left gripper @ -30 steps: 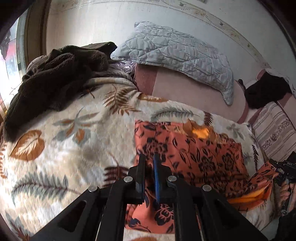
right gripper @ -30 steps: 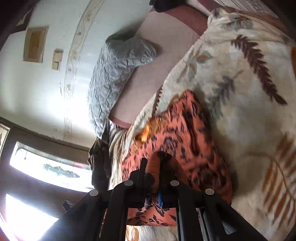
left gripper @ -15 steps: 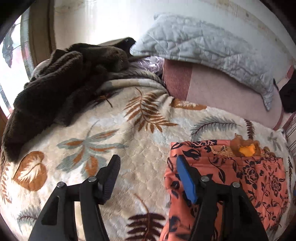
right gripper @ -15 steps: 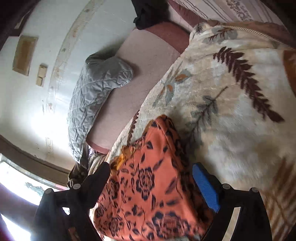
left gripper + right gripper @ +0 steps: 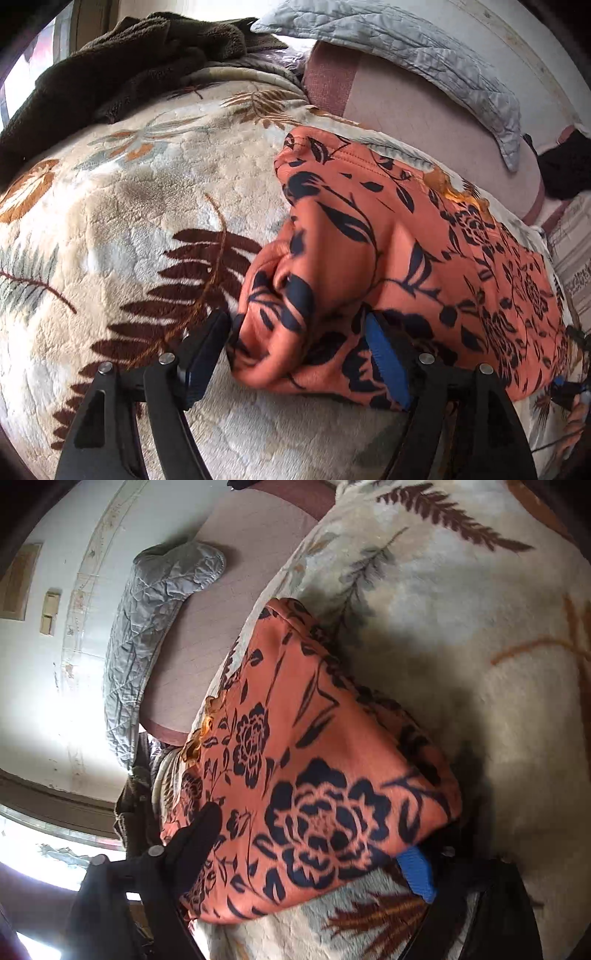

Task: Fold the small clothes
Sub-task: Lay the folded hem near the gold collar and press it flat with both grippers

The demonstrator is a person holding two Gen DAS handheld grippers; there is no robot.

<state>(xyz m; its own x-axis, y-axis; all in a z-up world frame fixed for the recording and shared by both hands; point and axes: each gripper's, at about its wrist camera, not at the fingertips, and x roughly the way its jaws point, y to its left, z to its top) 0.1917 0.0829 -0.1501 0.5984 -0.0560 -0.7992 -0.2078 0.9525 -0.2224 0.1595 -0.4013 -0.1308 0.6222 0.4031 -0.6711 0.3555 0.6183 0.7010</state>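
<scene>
Orange floral garment (image 5: pixel 406 258) lay folded on the leaf-print blanket (image 5: pixel 129 221) covering the bed, toward the headboard-side edge where the blanket gave way to a pink mattress cover (image 5: pixel 424 118). Its near corner was bunched into a rounded roll.

Your left gripper (image 5: pixel 299 354) straddled that rolled corner: jaws spread, one black finger on the blanket to the left of the roll, the blue-padded finger (image 5: pixel 384 365) over the cloth on the right. The jaws had just been closing a little after springing apart; the fold sat between them, and no squeeze on it was visible.

Your right gripper (image 5: pixel 314 849) stood at the garment's other near corner, jaws likewise spread and just narrowing, cloth between them, blue pad (image 5: pixel 417 875) at the fabric's edge, black finger (image 5: pixel 195 838) lying over the print. Whether either finger touched the cloth could not be told.

Farther out: grey quilted pillow (image 5: pixel 406 48) against the wall, dark brown fleece (image 5: pixel 122 62) heaped at the blanket's far-left corner.
</scene>
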